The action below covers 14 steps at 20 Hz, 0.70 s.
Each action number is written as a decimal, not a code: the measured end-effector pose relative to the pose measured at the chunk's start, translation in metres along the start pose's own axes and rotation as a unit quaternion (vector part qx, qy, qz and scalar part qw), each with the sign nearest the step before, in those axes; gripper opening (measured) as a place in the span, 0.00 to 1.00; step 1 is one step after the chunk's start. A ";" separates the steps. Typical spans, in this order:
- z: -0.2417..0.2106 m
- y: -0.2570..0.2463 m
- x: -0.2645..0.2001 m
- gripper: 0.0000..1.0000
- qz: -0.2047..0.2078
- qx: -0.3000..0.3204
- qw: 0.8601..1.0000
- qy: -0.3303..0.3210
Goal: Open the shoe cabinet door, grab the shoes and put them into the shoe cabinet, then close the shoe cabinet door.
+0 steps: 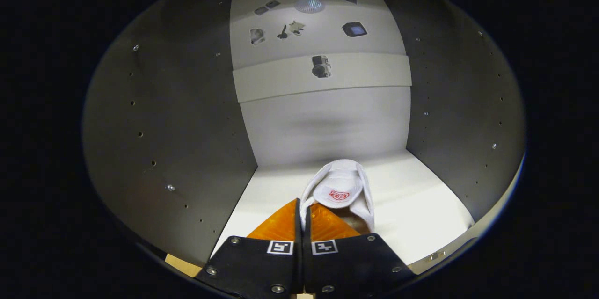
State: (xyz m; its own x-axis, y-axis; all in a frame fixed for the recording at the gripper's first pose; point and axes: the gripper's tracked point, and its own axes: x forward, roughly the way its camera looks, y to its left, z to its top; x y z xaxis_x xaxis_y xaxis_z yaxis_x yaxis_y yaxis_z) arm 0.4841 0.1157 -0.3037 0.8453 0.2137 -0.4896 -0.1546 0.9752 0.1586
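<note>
Pinching the white slipper [340, 190] rim, the fingers [304, 215] (closed together) sit inside the cabinet [164, 126].

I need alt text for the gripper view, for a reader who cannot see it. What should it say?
The claw, fingers nearly together, pinches the edge of a white slipper and holds it inside the open shoe cabinet, low over its white shelf. Dark side walls stand on both sides, and a pale back panel lies beyond the slipper.
</note>
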 end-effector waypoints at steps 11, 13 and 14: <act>0.003 0.014 -0.070 0.46 0.017 0.000 1.000 -0.003; 0.006 0.021 -0.095 0.46 0.022 -0.002 1.000 -0.017; 0.006 0.024 -0.109 0.46 0.025 -0.005 0.999 -0.026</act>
State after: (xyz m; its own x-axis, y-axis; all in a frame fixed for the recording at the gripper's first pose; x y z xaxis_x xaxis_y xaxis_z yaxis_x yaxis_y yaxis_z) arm 0.3918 0.1155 -0.2411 0.8618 0.2599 -0.4357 -0.2034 0.9638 0.1726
